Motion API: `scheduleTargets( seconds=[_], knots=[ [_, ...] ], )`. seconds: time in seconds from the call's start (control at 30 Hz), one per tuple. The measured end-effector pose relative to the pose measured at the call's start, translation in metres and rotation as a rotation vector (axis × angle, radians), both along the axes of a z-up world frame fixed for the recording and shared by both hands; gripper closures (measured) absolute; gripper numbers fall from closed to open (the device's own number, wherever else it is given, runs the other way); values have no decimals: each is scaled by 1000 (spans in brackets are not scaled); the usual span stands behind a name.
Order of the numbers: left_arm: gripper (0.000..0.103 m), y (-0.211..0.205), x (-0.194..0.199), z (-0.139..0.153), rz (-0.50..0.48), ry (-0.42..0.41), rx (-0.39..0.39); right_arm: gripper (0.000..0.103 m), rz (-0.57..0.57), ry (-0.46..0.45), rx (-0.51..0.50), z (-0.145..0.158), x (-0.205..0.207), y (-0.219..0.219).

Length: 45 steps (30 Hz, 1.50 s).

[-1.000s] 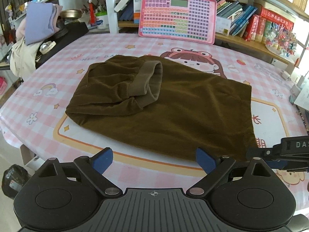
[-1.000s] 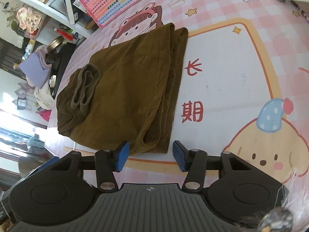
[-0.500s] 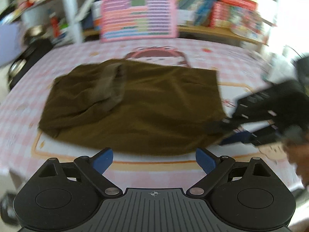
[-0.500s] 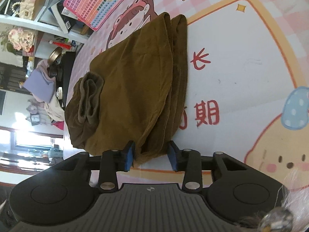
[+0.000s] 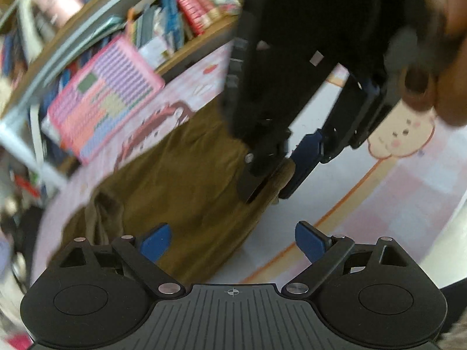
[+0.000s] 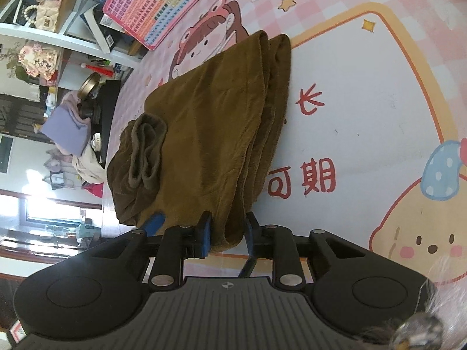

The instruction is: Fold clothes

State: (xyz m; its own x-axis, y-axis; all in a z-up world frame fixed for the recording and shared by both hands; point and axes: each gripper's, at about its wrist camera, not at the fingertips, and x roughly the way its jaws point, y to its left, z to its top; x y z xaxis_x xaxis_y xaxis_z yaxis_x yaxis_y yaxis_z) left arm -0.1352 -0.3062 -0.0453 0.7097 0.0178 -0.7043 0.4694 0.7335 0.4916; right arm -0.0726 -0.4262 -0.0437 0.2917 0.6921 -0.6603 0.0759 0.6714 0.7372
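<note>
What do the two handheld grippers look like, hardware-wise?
Both match. The left gripper and right gripper have a black ribbed body with a small crosshair mark at its front edge, a round black disc on each side, black linkage arms with silver pivot pins, and blue pads on the fingers. No cables show. The hand on the right gripper is blurred; no sleeve discernible.

Pink keyboard toy against bookshelf; cartoon tablecloth.
</note>
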Motion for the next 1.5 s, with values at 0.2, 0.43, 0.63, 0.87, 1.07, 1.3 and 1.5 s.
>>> scheduleTargets(
  seconds=[0.2,0.43,0.63,0.87,1.07,1.3,1.5],
  knots=[
    [32,-23,15,-11,-75,-110,112,77,-7,-19,-3,5,-1,-7],
    [67,-35,19,-13,-107,-117,104,50,-99,-40,-10,7,7,-41],
    [87,-31,21,0,-99,-101,63,45,-137,26,30,-10,42,-47],
    [88,-19,19,28,-51,-80,-60,45,-170,42,83,-16,85,-30],
    [88,-9,7,37,-29,-46,-149,86,-158,76,40,-22,101,-24],
    [88,-9,6,44,-31,3,-279,92,-194,73,51,-25,87,-43],
    [88,10,6,56,-7,26,-426,92,-222,35,45,-8,77,-46]
  ],
)
